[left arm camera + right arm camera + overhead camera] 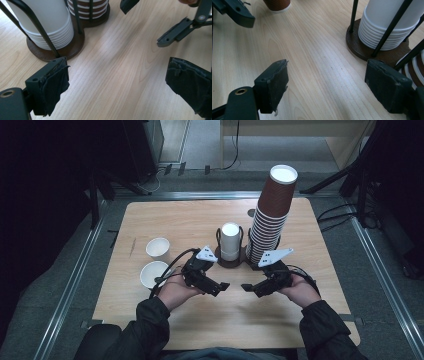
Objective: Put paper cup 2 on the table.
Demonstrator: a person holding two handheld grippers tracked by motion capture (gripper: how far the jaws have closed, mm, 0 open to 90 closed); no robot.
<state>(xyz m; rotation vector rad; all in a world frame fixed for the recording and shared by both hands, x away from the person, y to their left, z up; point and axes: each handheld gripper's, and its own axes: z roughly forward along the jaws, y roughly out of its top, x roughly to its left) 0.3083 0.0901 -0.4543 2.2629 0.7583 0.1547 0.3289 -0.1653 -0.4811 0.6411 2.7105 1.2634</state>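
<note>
My left gripper point(223, 286) and right gripper point(247, 287) point at each other low over the wooden table point(210, 320), tips a short gap apart, both open and empty. Just behind them stands a dark two-post cup holder point(235, 262) with a short stack of white cups point(230, 241) and a tall, leaning stack of brown cups point(272, 215). In the left gripper view my left gripper point(117, 85) frames bare wood, with the white stack point(42, 22) at upper left and the right gripper's fingers point(175, 32) at upper right. The right gripper point(327, 87) likewise spans bare wood beside the white stack point(387, 22).
Two loose cups point(158, 248) point(154, 273) stand upright on the table's left side. A brown cup's base point(277, 5) shows at the top of the right gripper view. The person's sleeves point(150, 325) come in over the near edge. Metal rails border the table.
</note>
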